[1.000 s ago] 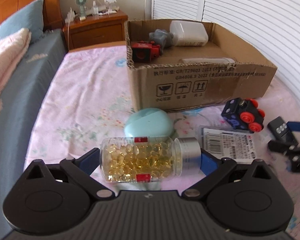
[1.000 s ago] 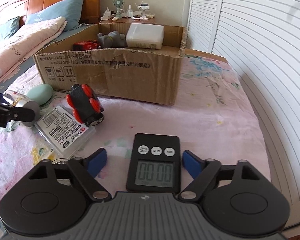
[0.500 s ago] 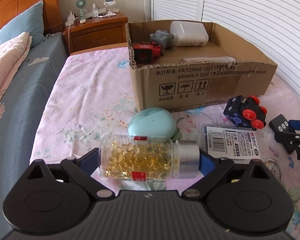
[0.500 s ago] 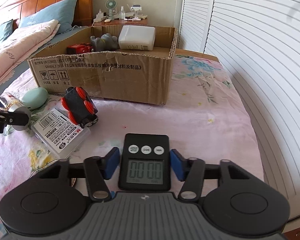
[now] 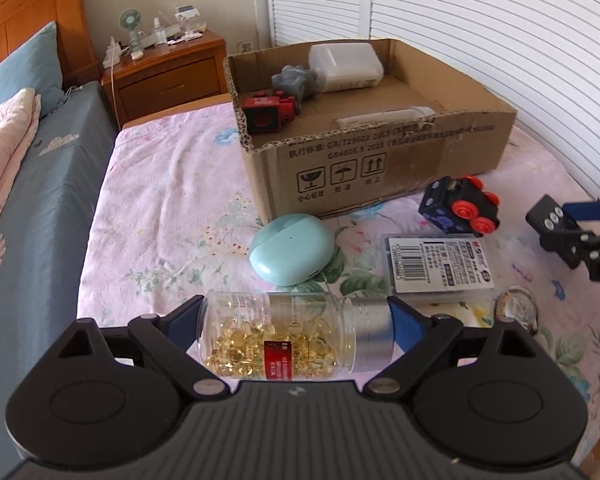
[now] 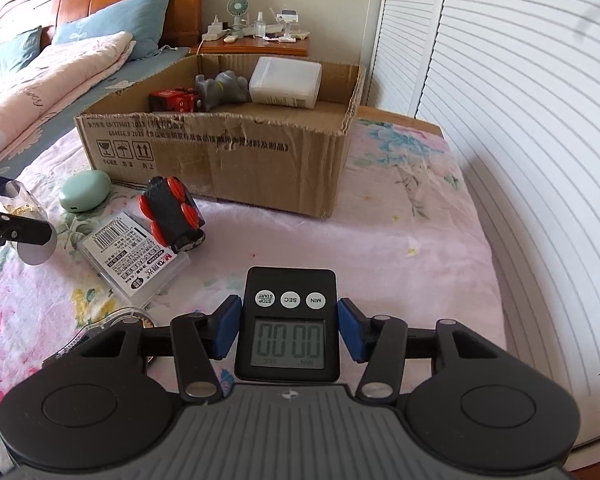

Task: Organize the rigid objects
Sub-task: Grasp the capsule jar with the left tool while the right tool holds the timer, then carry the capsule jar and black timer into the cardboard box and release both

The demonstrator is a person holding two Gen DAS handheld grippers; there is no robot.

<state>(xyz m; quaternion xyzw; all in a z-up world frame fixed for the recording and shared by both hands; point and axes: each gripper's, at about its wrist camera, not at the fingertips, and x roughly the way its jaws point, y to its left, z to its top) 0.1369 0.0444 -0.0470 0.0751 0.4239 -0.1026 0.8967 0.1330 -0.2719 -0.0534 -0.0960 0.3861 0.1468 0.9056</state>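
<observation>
While both lie crosswise between blue pads, the capsule bottle [image 5: 278,334] is clamped end to end in the left tongs [image 5: 296,322] and the digital timer [image 6: 288,326] in the right tongs [image 6: 288,330] — both just off the bed [image 6: 400,248], probably bound for the cardboard box [image 6: 236,152].

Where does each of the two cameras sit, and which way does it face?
Left wrist: on the left tool, looking down its fingers over the capsule bottle it grips, toward the cardboard box; the right tool shows at the right edge.
Right wrist: on the right tool, shut on the timer, facing the box and headboard.
Shared: box, toy train, teal case.
</observation>
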